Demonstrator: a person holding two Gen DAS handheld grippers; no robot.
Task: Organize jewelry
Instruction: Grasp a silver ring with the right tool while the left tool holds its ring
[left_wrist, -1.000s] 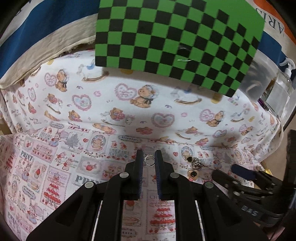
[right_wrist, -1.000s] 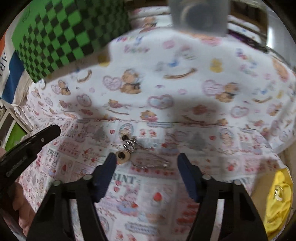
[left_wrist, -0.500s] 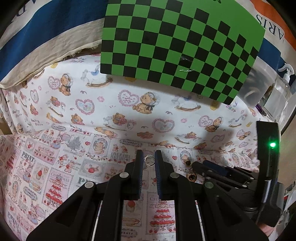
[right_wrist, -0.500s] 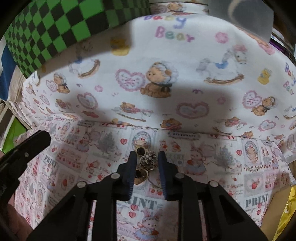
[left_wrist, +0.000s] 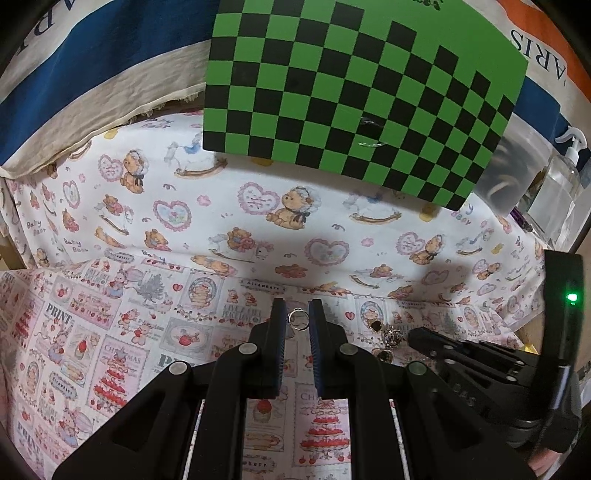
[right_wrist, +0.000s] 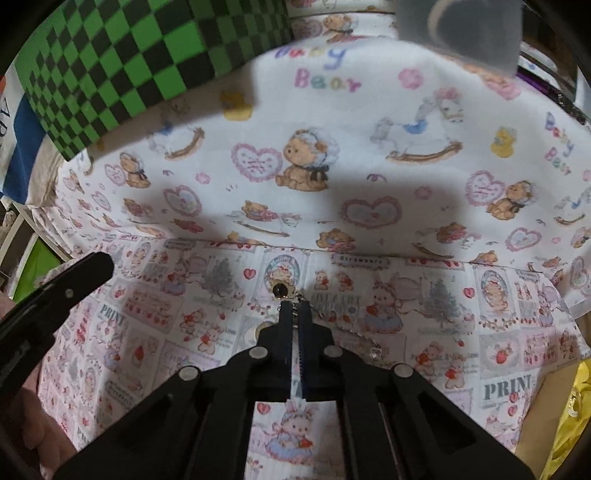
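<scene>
- Step in hand: picking jewelry up off the cloth-covered worktop (left_wrist: 110, 332). The left gripper (left_wrist: 297, 321) has its jaws drawn nearly together and pinches a small silver ring (left_wrist: 298, 319) at the tips, clear of the cloth.
- The right gripper (right_wrist: 294, 314) has its jaws pressed together on a fine silver chain (right_wrist: 295, 300), whose links show just above the tips. Whether the grip has caught the chain firmly or only a few links cannot be judged.
- Where the rest lies: a dark round bead or stud (right_wrist: 279, 290) sits on the cloth just beyond the right tips. In the left view a small cluster of pieces (left_wrist: 391, 336) lies on the cloth to the right of the ring, touching or nearly touching the right gripper's tip.
- Next move, as a judgement: lift the chain slowly so that it pulls free of the neighbouring pieces without dragging them, then carry ring and chain to wherever they are to be kept.
- Hidden or unclear: no jewelry box or tray is identifiable. A blurred clear container (right_wrist: 461, 29) stands at the far edge; its contents are unreadable. Something yellow (right_wrist: 569, 417) is cut off at the right edge. The chain's length under the right gripper is hidden.
- A green-and-black checkered board (left_wrist: 351, 92) leans at the back.
</scene>
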